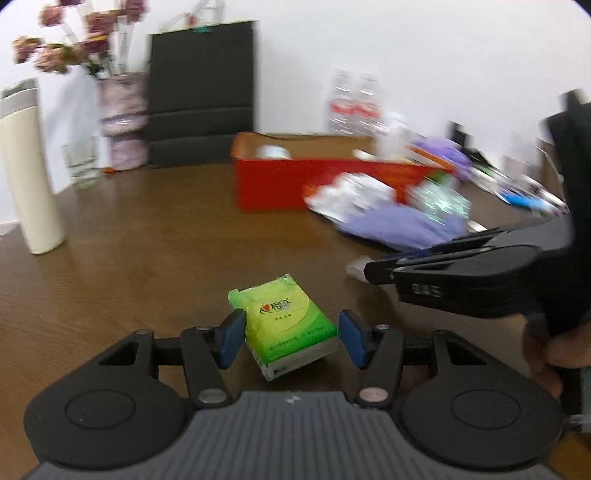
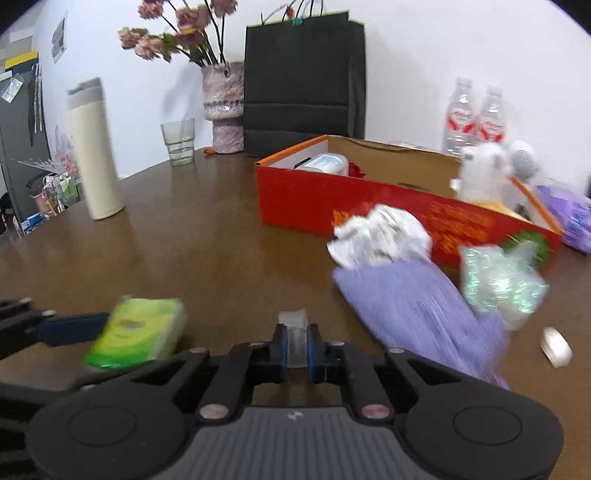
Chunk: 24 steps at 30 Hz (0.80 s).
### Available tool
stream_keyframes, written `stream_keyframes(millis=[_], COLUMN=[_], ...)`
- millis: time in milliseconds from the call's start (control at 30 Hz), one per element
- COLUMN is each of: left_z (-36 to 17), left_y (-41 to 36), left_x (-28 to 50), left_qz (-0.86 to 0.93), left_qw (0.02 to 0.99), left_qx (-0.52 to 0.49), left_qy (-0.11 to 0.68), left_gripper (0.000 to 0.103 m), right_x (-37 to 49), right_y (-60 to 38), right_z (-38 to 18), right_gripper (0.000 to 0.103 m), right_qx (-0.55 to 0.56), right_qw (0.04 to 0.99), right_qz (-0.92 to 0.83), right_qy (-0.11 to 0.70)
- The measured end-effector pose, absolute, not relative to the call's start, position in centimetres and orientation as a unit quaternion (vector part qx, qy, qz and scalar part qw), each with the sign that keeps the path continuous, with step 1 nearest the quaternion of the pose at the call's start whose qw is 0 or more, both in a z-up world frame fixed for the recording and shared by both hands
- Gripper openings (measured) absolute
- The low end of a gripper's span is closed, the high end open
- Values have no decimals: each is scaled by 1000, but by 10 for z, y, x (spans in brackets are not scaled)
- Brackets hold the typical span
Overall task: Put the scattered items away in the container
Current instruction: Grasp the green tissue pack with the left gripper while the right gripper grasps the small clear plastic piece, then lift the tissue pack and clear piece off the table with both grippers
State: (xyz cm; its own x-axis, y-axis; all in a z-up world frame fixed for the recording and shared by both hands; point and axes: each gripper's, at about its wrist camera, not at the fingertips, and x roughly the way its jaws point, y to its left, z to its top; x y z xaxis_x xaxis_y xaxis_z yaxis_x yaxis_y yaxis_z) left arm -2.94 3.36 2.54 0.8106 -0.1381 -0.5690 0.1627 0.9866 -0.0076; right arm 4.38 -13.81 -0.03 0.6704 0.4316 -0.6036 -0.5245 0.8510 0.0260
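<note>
Tissue pack (image 1: 286,325) sitting between my left tongs (image 1: 291,338), half-closed; right tongs (image 2: 296,345) pinching small clear packet (image 2: 293,325), both box-bound (image 2: 295,199).

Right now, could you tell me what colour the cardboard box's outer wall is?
Red outside, with orange print; clearest in the right wrist view.

Brown wooden worktop against a plain white wall

The worktop (image 2: 192,229) is dark brown wood with soft glare. Behind it the white wall (image 2: 424,48) is bare and evenly lit. At far left a dark cabinet (image 2: 18,147) stands with a cluttered shelf (image 2: 48,195) low beside it; a small paper (image 2: 59,35) is stuck on the wall above.
</note>
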Motion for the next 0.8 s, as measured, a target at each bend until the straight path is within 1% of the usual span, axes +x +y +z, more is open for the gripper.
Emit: stream_keyframes(millis=[167,200,233,267,300,333,367,400,433,467,500,533,567,633,667,733,767,800], left_z=[18,17,17,16,15,15,14,15,15,17,18,20,21,23,23,25,26,26], left_y=[7,4,3,2,1,1,1,1,2,4,6,8,10,13,13,8,5,3], left_x=[-66,-70,-72,-73,-72,-70,-67,-63,-59,-58,-58,-60,-62,-64,-64,-62,-61,-58], left_qz=[-117,-125,-128,-124,-114,-100,-84,-69,-57,-52,-52,-55,-58,-61,-64,-72,-78,-85], left_qw=[948,947,946,945,945,946,947,947,947,946,946,946,945,945,946,948,949,949], left_qx=[69,73,75,76,76,73,66,57,46,38,34,32,33,37,38,45,46,45], left_qy=[288,288,289,292,295,299,304,309,314,317,317,317,319,318,316,308,302,300], left_gripper=[59,65,79,85,92,92,92,92,87,82,65,54,52,53,56,81,84,84], right_x=[-26,-35,-43,-49,-56,-61,-65,-68,-70,-71,-71,-71,-72,-74,-72,-68,-66,-64], right_y=[-198,-211,-223,-232,-240,-246,-249,-250,-250,-251,-252,-253,-253,-251,-249,-247,-245,-244], right_z=[2,1,0,-1,-1,-1,-1,-1,-2,-3,-4,-3,-3,-4,-5,-8,-9,-10], right_gripper=[9,9,10,15,16,21,29,32,35,36,36,36,36,36,36,36,36,36], right_qx=[-92,-89,-79,-67,-54,-46,-43,-42,-44,-46,-46,-47,-47,-49,-50,-52,-53,-53], right_qw=[925,928,928,929,931,933,935,937,939,940,940,939,939,939,938,937,937,937], right_qz=[214,194,179,170,162,154,151,150,149,145,142,143,146,155,157,160,161,162], right_qy=[299,305,316,322,324,320,317,312,308,305,306,309,308,304,304,306,307,305])
